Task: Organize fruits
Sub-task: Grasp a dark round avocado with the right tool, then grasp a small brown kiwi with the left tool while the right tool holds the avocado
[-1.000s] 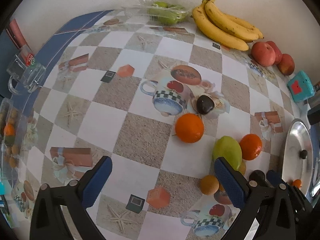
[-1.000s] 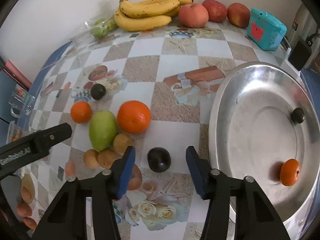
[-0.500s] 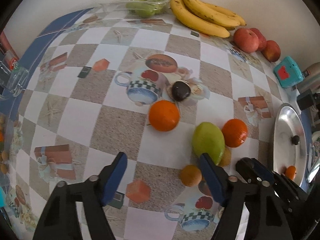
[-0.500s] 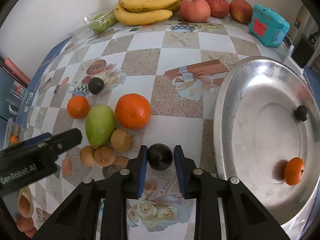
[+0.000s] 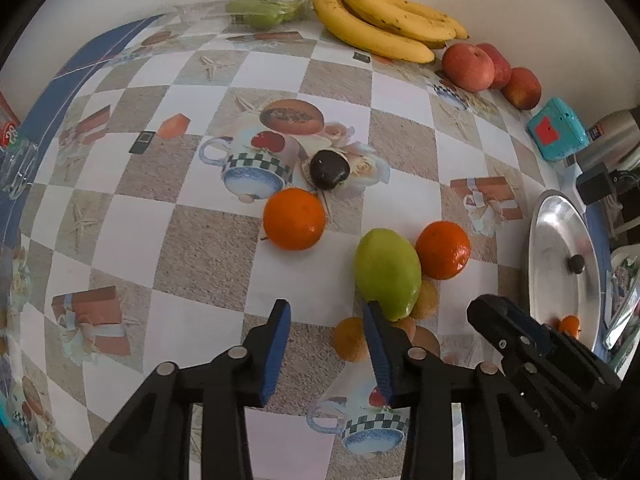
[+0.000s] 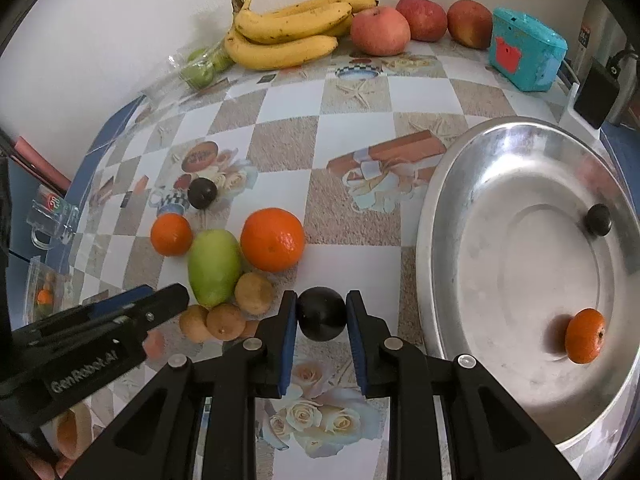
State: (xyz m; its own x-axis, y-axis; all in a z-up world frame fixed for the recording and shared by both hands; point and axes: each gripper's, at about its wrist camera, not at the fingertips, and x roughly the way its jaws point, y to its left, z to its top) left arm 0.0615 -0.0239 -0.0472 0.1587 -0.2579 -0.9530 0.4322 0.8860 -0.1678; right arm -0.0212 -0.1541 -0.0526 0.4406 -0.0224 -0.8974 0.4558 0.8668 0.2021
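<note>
My right gripper (image 6: 321, 312) is shut on a dark round fruit (image 6: 321, 314) just left of the steel tray (image 6: 448, 208). The tray holds a small orange (image 6: 585, 335) and a dark fruit (image 6: 598, 219). A green mango (image 6: 214, 266), two oranges (image 6: 273, 239) (image 6: 171, 234), several small brown fruits (image 6: 253, 293) and another dark fruit (image 6: 202, 193) lie on the tablecloth. My left gripper (image 5: 326, 316) is open and empty over the cloth, beside the mango (image 5: 388, 274) and in front of an orange (image 5: 294, 219).
Bananas (image 6: 286, 34), red apples (image 6: 380, 30) and bagged green fruit (image 6: 200, 68) line the back wall. A teal box (image 6: 526, 54) and a black adapter (image 6: 598, 96) stand behind the tray. A glass mug (image 6: 50, 220) sits at the table's left edge.
My right gripper has closed on the dark fruit. My left gripper has narrowed its opening and moved forward and right toward the mango.
</note>
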